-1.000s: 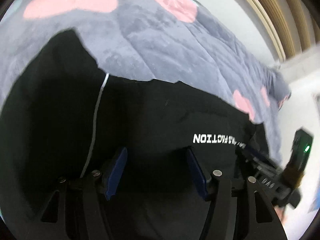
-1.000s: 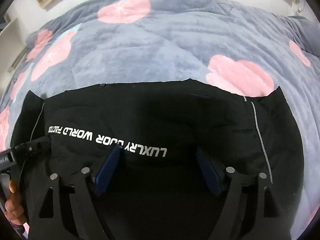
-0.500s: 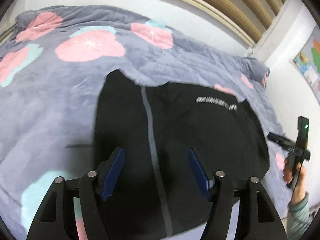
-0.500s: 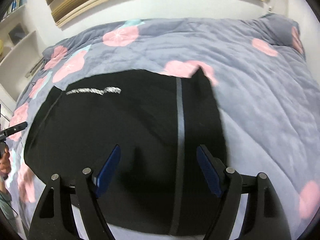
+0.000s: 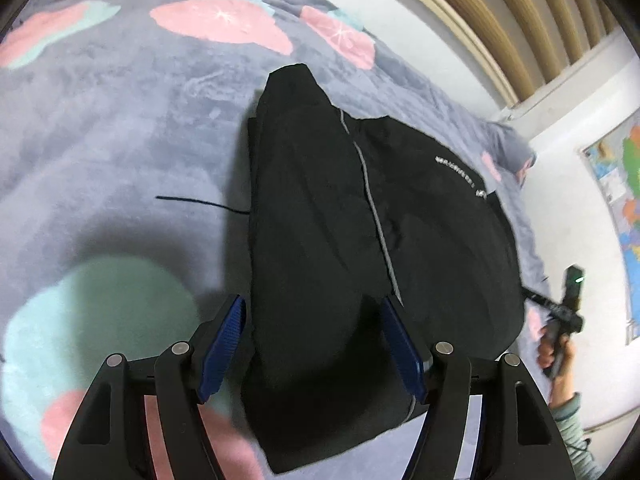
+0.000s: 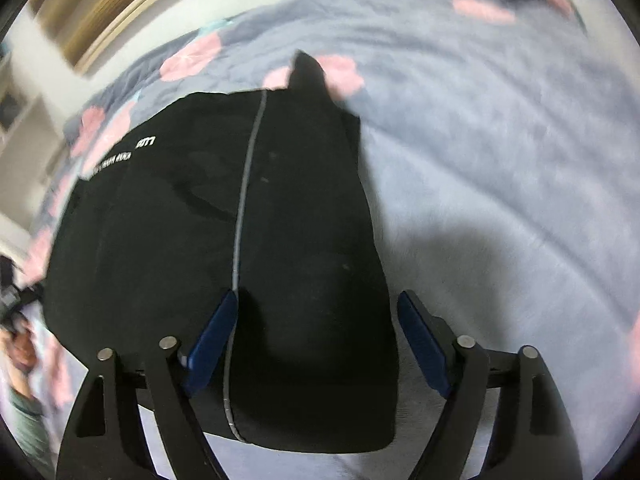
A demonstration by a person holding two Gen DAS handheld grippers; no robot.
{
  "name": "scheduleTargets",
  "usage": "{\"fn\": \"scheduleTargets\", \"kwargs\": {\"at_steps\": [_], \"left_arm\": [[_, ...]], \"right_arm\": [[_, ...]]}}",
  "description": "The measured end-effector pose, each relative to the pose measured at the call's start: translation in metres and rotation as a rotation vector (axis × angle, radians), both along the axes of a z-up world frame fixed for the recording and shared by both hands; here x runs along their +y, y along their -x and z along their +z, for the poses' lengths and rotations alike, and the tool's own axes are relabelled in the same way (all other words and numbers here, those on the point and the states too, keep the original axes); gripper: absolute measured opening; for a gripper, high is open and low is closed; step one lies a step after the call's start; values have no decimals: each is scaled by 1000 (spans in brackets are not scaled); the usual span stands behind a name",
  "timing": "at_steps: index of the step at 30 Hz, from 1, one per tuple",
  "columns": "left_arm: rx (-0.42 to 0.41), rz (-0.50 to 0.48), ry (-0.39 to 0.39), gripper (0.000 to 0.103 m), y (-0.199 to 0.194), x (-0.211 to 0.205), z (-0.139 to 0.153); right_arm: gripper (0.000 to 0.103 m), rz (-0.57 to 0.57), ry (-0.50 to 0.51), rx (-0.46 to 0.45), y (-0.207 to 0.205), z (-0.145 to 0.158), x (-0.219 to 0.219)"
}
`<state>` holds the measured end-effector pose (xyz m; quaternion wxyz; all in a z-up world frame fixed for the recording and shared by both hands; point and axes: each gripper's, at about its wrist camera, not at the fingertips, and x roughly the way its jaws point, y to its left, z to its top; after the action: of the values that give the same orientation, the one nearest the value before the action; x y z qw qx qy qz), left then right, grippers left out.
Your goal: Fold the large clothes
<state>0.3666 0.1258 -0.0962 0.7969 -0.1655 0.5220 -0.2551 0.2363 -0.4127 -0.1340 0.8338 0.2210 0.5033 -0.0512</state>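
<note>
A bed [image 5: 120, 128] spread with a plush grey-blue quilt [image 6: 500, 168] patterned in pink and mint blotches fills both wrist views, running back to a white wall under a slatted wooden headboard [image 5: 500, 20]. On the quilt lies a black garment [image 5: 320, 220], folded into a broad dark slab that reaches toward the near edge of the bed, with one narrow pointed end aimed at the headboard side. A thin grey piping stripe [image 6: 244, 200] runs lengthwise along it, and a line of white lettering [image 5: 460, 170], too blurred to read, sits on the half nearer the bed's far side. A thin dark cord [image 5: 200, 202] trails from the garment's edge across the bare quilt. The left gripper [image 5: 312, 344] hovers over the near end of the garment, its blue-padded jaws spread wide and holding nothing. The right gripper [image 6: 316, 344], seen in its own motion-blurred view, likewise stands with jaws apart and empty above the garment, one pad beside the piping stripe. In the left wrist view the right gripper appears as a small black device with a green light at the bed's side edge, held in the person's hand [image 5: 554, 354]. A coloured map [image 5: 616, 208] hangs on the side wall
</note>
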Motion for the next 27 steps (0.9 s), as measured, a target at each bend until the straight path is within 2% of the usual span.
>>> {"fn": "scheduleTargets", "kwargs": {"at_steps": [2,4,8,12,19,23,24,25,26,27], "left_arm": [[31,4,25,73,-5,-2,-8],[68,-6,35,77,-9,-6,-20],[129,-1,114,81,-16,-6,-40],[177,10,198,83,-22,-2,-53],[212,-11,214,85,-28,-12,-57],[235,4,210,85,-32,-21,-58],[231,4,208,85,-32,-22,-57],[223,6,202,84,-31,-24,-55],[210,6,198,81,-30,-27,-53],[202,3,199,76,-29,-26,-51]], "right_arm": [[94,-17,-74,4,1,-11,-10],[96,-31,-151,5,2,-22,-21],[98,-39,-263,1,3,-39,-34],[101,-12,-284,-2,0,-44,-34],[102,52,-343,0,-12,-52,-37],[102,28,-372,-14,-21,-56,-36],[101,32,-363,-15,-23,-55,-34],[93,38,-363,-25,-25,-53,-33],[80,44,-377,-39,-23,-52,-33],[75,50,-401,-56,-23,-51,-33]]}}
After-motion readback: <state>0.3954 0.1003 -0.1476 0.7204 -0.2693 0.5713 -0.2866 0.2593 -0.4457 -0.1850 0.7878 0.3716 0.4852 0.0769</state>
